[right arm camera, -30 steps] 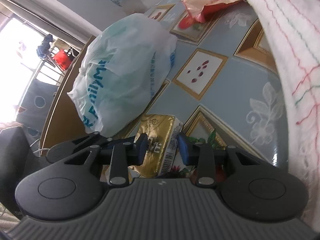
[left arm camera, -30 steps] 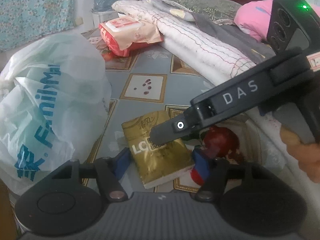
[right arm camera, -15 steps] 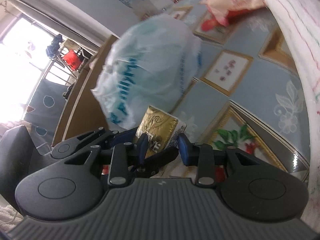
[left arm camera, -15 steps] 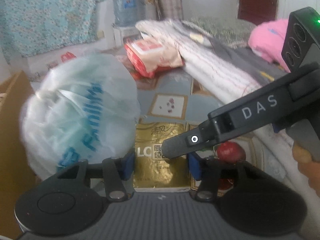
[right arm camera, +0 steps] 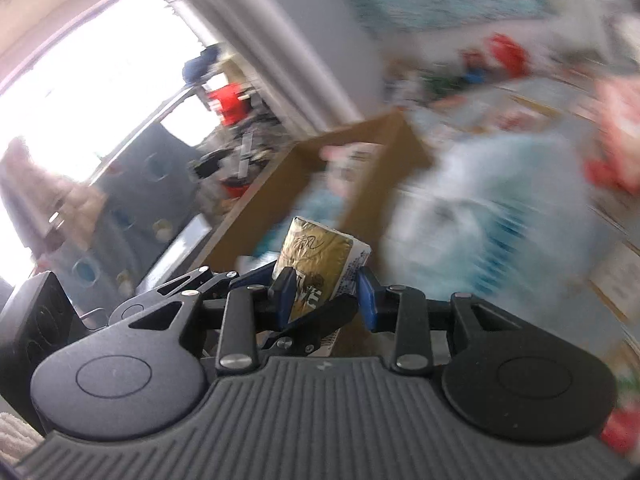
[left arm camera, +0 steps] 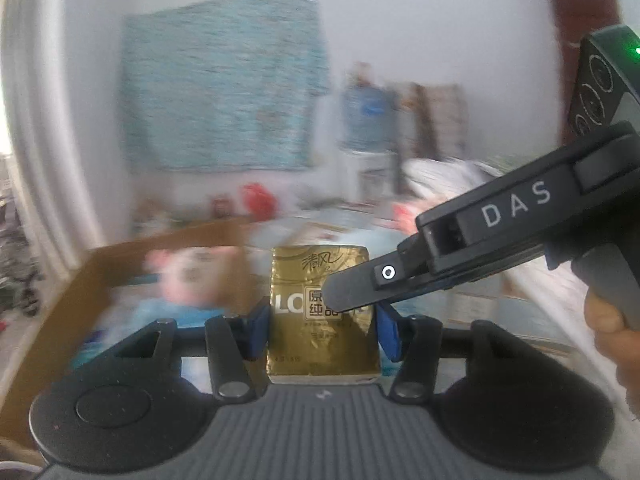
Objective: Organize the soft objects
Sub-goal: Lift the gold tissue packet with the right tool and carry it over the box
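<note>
Blurred white walls and a turquoise wall cloth (left arm camera: 224, 84) back one brown cardboard box (left arm camera: 132, 248). Both claws, left claw (left arm camera: 322, 330) and right claw (right arm camera: 324, 292), clamp one gold foil tissue pack (left arm camera: 320, 276).

- Behind you stands a pale wall (left arm camera: 400, 40) with a turquoise patterned cloth (left arm camera: 224, 84) hanging on it
- A dark red door (left arm camera: 580, 52) is at the far right
- To your left a big window (right arm camera: 76, 92) gives strong daylight
- A blue water bottle (left arm camera: 366, 120) stands on a white stand, blurred
</note>
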The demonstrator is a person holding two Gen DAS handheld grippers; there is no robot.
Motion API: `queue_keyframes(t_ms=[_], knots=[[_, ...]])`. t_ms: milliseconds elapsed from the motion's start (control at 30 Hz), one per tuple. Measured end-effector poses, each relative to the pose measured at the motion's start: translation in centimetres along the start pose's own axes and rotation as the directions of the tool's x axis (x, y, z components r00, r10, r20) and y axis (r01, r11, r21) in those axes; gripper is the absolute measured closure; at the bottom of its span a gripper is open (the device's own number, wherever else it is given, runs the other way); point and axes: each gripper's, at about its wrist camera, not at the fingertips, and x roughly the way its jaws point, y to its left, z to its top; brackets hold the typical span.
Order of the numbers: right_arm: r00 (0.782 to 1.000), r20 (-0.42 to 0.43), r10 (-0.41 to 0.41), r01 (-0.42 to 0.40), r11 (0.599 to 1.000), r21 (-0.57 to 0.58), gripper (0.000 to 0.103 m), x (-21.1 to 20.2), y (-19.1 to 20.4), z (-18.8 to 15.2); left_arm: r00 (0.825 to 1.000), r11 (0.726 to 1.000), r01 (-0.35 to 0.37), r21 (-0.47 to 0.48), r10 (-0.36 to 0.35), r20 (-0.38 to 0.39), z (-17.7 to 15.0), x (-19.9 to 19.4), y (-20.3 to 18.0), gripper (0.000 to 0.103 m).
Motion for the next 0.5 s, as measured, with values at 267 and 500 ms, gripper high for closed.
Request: queue_keyframes(t_ms=[267, 500], knots=[[0.973, -0.218, 0.073, -0.089, 0.994, -0.068, 0.071, 11.3, 5.1, 3.3, 0.985, 0.985, -0.133, -0.108, 0.12, -0.124, -0.8, 0.4, 9.2, 0.049], [0.922, -0.388, 0.019, -0.029, 0.999, -0.018, 0.069, 17.2, 4.5, 3.5, 0.965, 0.978, -0.061, -0.199, 0.008, -0.261, -2.8, 3.8, 13.6, 0.049]])
